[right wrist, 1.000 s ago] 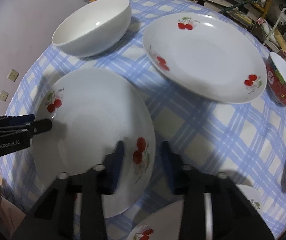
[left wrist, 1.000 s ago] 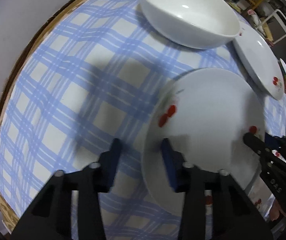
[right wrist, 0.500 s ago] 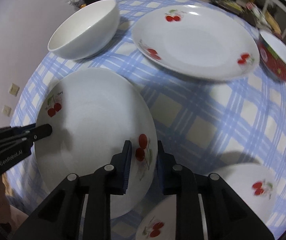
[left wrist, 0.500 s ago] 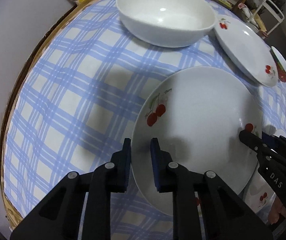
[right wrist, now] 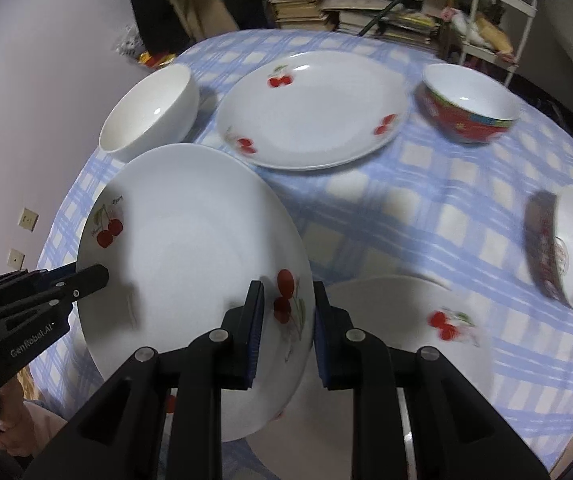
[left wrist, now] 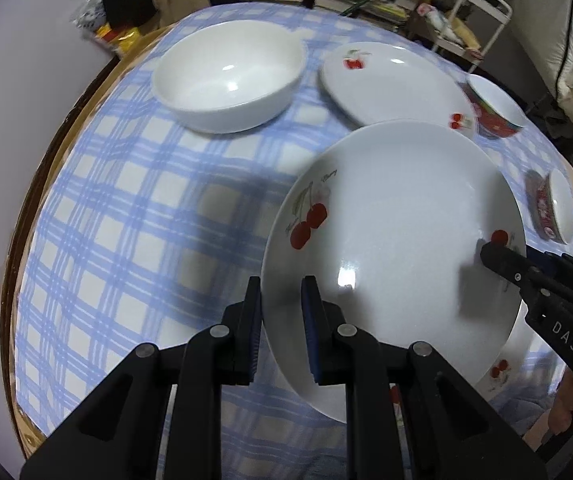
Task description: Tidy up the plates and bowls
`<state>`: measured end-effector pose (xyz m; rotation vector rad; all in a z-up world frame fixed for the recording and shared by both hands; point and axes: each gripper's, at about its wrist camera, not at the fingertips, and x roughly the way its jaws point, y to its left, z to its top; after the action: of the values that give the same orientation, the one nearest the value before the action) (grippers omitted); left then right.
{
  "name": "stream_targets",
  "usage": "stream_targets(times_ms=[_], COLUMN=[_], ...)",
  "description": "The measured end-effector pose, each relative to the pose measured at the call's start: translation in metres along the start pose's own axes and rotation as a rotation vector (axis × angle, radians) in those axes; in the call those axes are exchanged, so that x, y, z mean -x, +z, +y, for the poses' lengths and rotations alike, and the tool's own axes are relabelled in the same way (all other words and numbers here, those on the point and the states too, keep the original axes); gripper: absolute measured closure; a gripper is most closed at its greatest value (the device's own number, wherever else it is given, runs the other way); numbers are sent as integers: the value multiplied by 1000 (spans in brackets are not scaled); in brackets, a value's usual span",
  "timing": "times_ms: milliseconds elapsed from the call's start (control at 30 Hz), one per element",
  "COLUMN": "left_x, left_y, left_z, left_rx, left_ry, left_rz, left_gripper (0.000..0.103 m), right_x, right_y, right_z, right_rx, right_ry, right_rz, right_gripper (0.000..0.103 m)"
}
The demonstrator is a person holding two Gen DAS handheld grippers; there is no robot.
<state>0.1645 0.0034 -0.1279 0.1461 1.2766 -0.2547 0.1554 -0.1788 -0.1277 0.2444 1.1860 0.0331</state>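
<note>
With both claws clamped on opposite rims, the left gripper (left wrist: pixel 280 334) and right gripper (right wrist: pixel 288 334) carry the cherry plate (left wrist: pixel 390 248) tilted and clear of the checked tablecloth (left wrist: pixel 134 216). Its nearest landing looks like the second cherry plate (right wrist: pixel 312 110) beyond, flanked by the white bowl (right wrist: pixel 152 110) and red bowl (right wrist: pixel 468 106). Another plate (right wrist: pixel 410 344) lies underneath on the right, so open room is tight.
</note>
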Motion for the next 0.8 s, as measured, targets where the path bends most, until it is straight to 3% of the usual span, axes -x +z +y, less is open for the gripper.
stream_targets(times_ms=[800], left_x=[42], left_y=[1], left_z=[-121], left_rx=[-159], left_ry=[-61], left_rz=[-61], left_gripper=[84], right_x=[91], right_y=[-57], right_z=[-100], right_rx=[-216], right_ry=[-49], right_rz=[-136], right_gripper=[79])
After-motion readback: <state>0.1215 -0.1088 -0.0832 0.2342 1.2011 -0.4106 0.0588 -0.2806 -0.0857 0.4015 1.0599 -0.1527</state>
